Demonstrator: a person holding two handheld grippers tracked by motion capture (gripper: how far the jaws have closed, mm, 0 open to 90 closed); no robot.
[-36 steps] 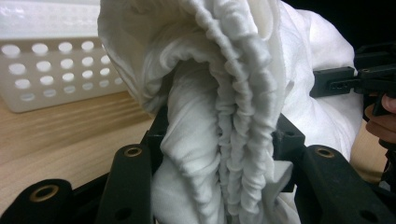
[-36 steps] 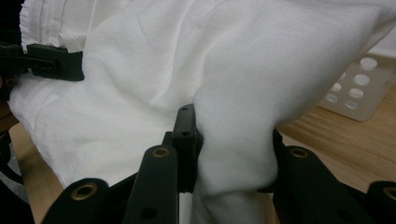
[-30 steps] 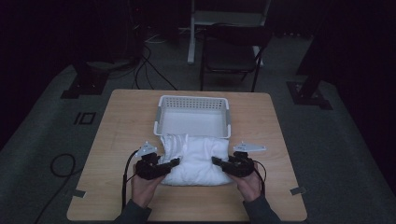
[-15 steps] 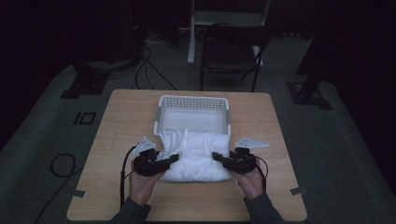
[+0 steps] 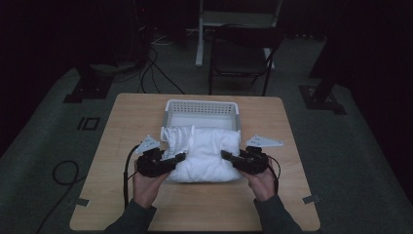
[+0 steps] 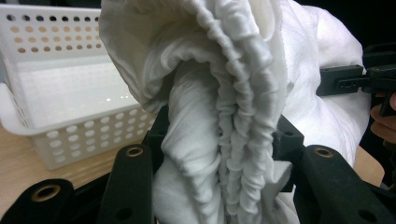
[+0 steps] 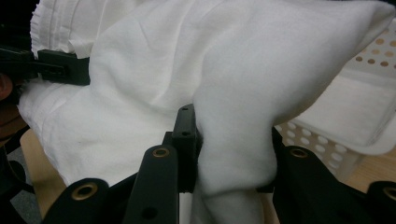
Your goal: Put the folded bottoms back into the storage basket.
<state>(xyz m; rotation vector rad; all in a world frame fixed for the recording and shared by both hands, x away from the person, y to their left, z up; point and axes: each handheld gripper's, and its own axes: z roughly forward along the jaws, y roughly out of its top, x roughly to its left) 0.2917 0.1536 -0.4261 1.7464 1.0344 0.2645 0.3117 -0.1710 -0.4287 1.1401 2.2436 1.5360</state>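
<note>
In the high view, the person's forearms enter at the bottom of the frame in dark grey-green long sleeves [image 5: 130, 220] that end at the wrists. The left gripper [image 5: 176, 158] and right gripper [image 5: 228, 156] are matt black blocks, each topped by a pale grey three-cornered plate [image 5: 147, 144]. A black cable [image 5: 127, 171] loops from the left gripper at lower left of the frame; a thinner one curls beside the right gripper.

In the left gripper view, two broad black jaws rise from the bottom edge, with brass-ringed screw holes [image 6: 134, 151] and plain round holes. The right gripper view shows jaws of the same make, with like brass rings [image 7: 160, 152].
</note>
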